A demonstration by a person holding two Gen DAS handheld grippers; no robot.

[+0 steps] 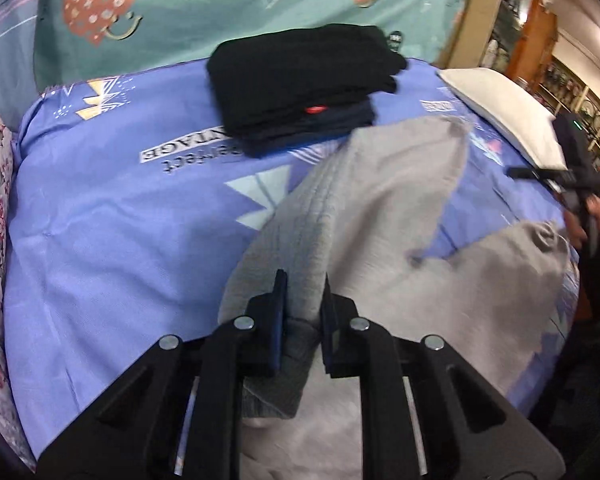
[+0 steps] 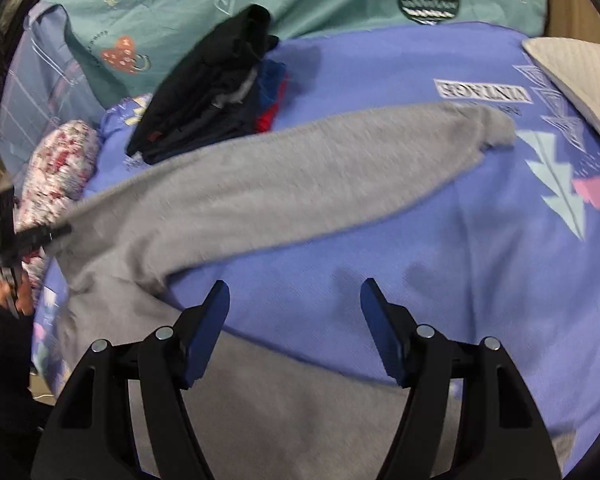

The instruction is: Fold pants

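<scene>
While the left gripper (image 1: 303, 300) pinches a bunched fold of the grey pants (image 2: 284, 184) near the waist, the right gripper (image 2: 296, 300) hangs with its jaws spread over the blue quilt (image 2: 440, 248). Pants are soft fleecy stuff (a bit rumpled), one leg stretched across the quilt just beside a dark clothes stack (image 1: 300, 88).

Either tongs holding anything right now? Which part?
Left tongs are shut on the grey knit pants, pinching a bunched fold near the waistband. Right tongs are open, holding nothing.
</scene>
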